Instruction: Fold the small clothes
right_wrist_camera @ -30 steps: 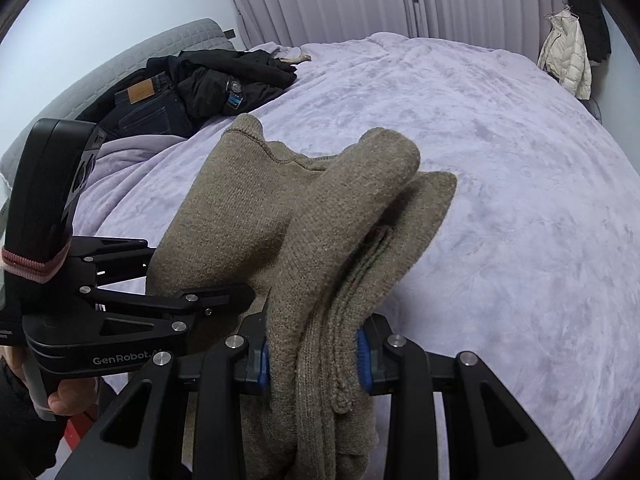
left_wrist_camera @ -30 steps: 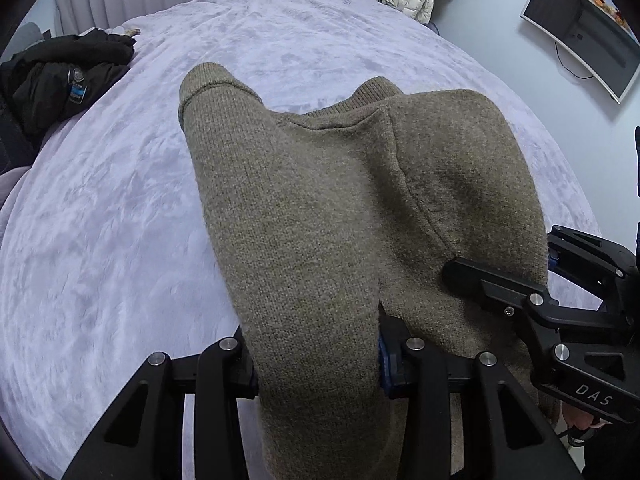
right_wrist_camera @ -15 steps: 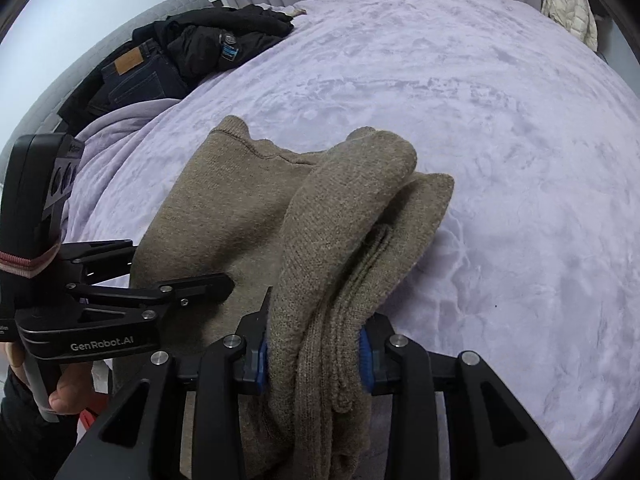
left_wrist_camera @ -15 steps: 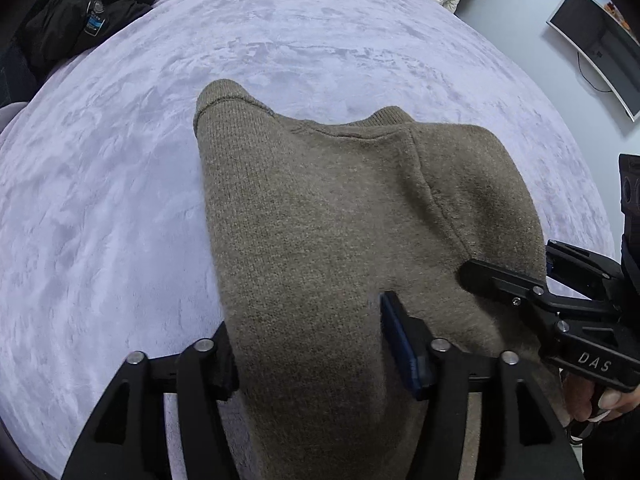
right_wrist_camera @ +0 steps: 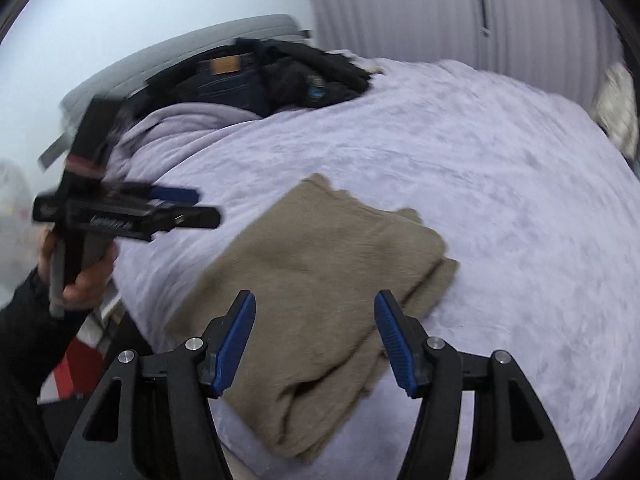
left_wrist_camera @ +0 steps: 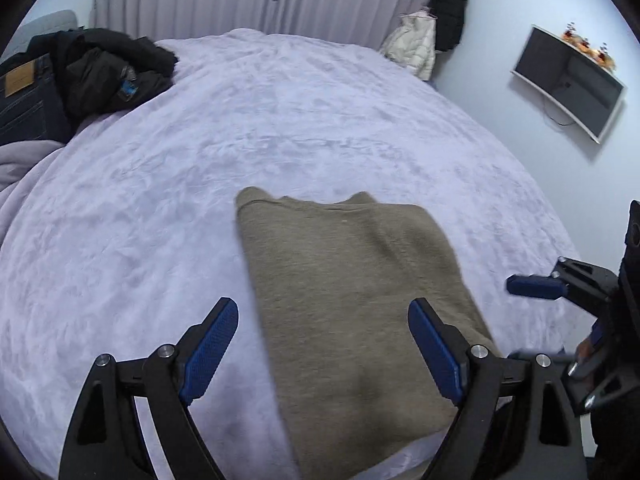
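An olive-brown knit sweater lies folded on the lavender bed cover, close to the near edge. My left gripper hovers above its near end with the jaws opening, pads clear of the cloth. In the right wrist view the sweater shows doubled layers along its right side. My right gripper is held over that near end, jaws also opening, nothing pressed between them. Each gripper appears in the other's view: the right gripper at the far right, the left gripper held by a hand at the left.
A heap of dark clothes with jeans lies at the bed's far left corner. Curtains run along the back wall, a white jacket hangs beside them, and a screen is on the right wall. The bed's edge is just below the sweater.
Both grippers were shut on the sweater's near end and have let go, opened wide and drawn back. The sweater now lies flat on the bed.
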### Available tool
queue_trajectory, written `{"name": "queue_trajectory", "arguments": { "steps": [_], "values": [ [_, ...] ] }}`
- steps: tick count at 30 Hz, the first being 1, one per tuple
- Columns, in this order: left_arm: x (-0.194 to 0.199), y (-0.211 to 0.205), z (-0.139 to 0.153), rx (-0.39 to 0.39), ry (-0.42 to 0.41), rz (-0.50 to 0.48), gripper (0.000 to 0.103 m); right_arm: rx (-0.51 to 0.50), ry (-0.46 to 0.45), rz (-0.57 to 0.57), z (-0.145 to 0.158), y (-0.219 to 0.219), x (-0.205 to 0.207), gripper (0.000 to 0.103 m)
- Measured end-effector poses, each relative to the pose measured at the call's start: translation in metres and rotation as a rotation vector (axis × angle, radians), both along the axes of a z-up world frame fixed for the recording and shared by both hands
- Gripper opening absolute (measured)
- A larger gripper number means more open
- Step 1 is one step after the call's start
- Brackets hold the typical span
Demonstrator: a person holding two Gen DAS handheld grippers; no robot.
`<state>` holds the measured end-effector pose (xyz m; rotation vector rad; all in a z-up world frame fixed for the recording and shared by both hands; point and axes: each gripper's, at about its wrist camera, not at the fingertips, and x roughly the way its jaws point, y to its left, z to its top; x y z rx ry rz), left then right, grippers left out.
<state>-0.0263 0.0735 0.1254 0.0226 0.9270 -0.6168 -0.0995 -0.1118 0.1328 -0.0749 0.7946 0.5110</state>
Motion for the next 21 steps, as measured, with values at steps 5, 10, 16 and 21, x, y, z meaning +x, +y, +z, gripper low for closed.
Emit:
{"name": "queue_trajectory", "arguments": {
  "steps": [5,10,16,21],
  "values": [
    [-0.002,-0.033,-0.016,-0.085,0.068,-0.087,0.088,-0.078,-0.015,0.191,-0.018,0.04,-0.028,0.066],
    [0.012,-0.047,-0.061,-0.012,0.132,-0.092,0.088,-0.102,0.085,0.172,-0.061,0.033,-0.021,0.065],
    [0.002,-0.048,-0.064,0.024,0.09,-0.128,0.088,-0.071,0.127,0.152,-0.085,0.016,-0.014,0.065],
    [0.017,-0.044,-0.029,0.031,0.026,-0.101,0.088,-0.023,0.081,0.198,-0.051,0.009,-0.007,0.066]
  ]
}}
